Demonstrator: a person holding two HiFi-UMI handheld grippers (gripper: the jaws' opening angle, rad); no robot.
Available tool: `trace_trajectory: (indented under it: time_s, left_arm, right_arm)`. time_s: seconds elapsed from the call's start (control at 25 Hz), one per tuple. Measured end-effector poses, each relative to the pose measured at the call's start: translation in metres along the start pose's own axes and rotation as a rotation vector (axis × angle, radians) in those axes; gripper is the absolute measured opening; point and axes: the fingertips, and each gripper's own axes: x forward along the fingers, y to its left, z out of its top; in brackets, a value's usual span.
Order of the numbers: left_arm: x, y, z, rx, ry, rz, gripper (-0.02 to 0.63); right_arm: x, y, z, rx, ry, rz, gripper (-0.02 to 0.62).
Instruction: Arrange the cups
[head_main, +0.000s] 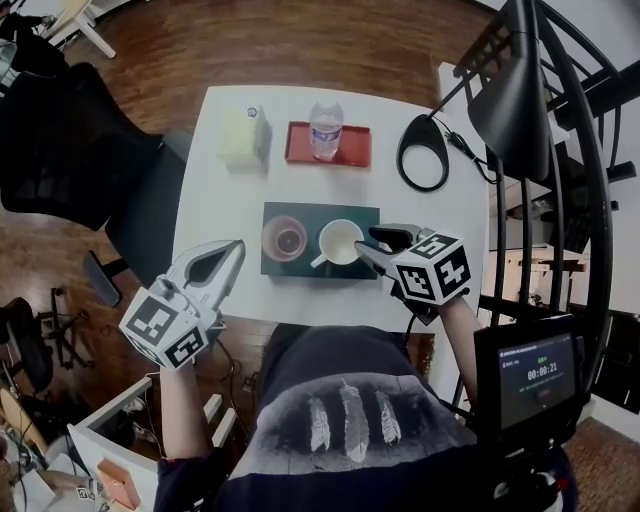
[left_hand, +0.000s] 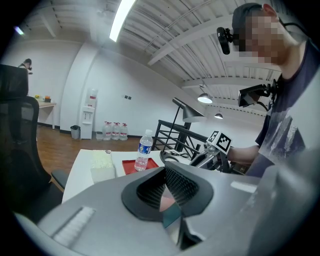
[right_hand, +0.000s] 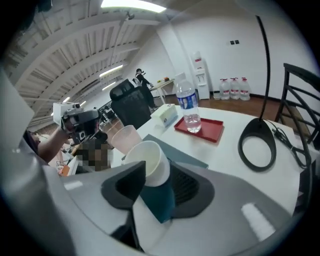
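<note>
White cup (right_hand: 150, 160) is pinched by the right gripper (right_hand: 156, 175) fingers (right_hand: 122, 185); left gripper (left_hand: 164, 180) fingers (left_hand: 184, 185) are closed, empty.

White table (head_main: 225, 200) on wood floor (head_main: 330, 45), black chair (head_main: 70, 150) beside it, black railing (head_main: 575, 200), white walls (left_hand: 150, 95), ceiling strip light (left_hand: 122, 15), water cooler (left_hand: 90, 115).

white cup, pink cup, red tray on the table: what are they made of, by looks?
The white cup looks like glazed ceramic: opaque, thick-walled, with a handle. The pink cup is probably plastic: thin, frosted, translucent wall. The red tray is smooth with a low rim; plastic or painted metal, unclear.
</note>
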Motion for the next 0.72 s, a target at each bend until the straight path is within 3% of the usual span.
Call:
trace_trajectory:
  time_s: [0.12, 0.28, 0.52, 0.72]
  left_arm:
    - [0.002, -0.001, -0.001, -0.003, -0.001, -0.007, 0.015]
    - [0.001, -0.001, -0.002, -0.009, -0.004, -0.01, 0.015]
    - [-0.006, 0.004, -0.002, -0.017, -0.009, 0.011, 0.015]
    - [-0.008, 0.008, -0.005, -0.026, -0.011, 0.018, 0.015]
  right_arm:
    - [0.004, 0.004, 0.004, -0.068, 0.051, 0.004, 0.081]
    - [0.011, 0.003, 0.013, -0.208, 0.106, -0.046, 0.031]
    - [0.015, 0.009, 0.022, -0.29, 0.107, -0.071, 0.023]
    - [0.014, 0.01, 0.018, -0.351, 0.175, -0.098, 0.031]
